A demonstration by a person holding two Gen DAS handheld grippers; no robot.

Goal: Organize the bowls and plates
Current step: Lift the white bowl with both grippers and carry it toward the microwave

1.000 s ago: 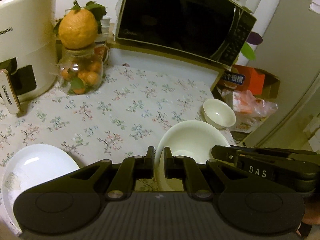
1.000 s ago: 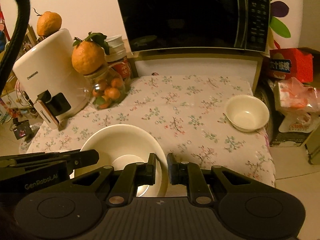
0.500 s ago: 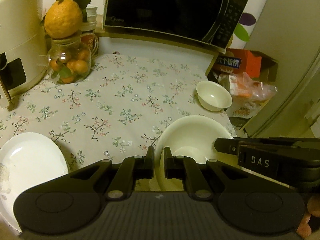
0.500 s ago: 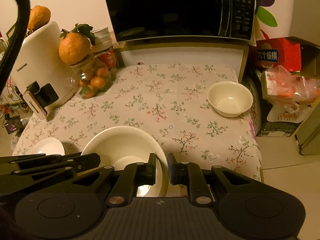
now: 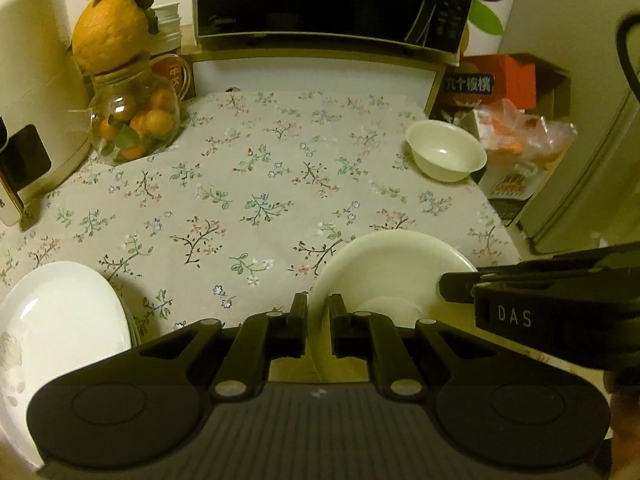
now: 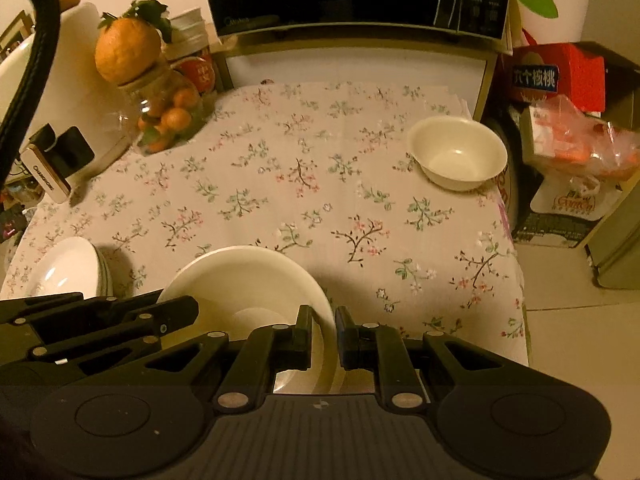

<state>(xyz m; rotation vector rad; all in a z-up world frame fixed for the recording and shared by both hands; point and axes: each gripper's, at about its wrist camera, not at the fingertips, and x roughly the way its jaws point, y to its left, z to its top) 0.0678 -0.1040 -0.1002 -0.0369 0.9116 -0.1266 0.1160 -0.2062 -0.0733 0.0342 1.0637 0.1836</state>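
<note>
- Table (image 5: 256,184), floral cloth: carries all the crockery
- Large bowl (image 5: 392,268), cream, at the near edge: judged stiff, glazed, slippery and breakable, fairly heavy; best taken by the rim on opposite sides
- Plates (image 5: 60,320), white, stacked at the near left corner
- Small bowl (image 5: 446,152), cream, far right corner, well apart from the large one: judged light
- Left claw (image 5: 318,320): jaws easing apart, large bowl's left rim between them
- Right claw (image 6: 323,332): clamped on the same bowl's right rim
</note>
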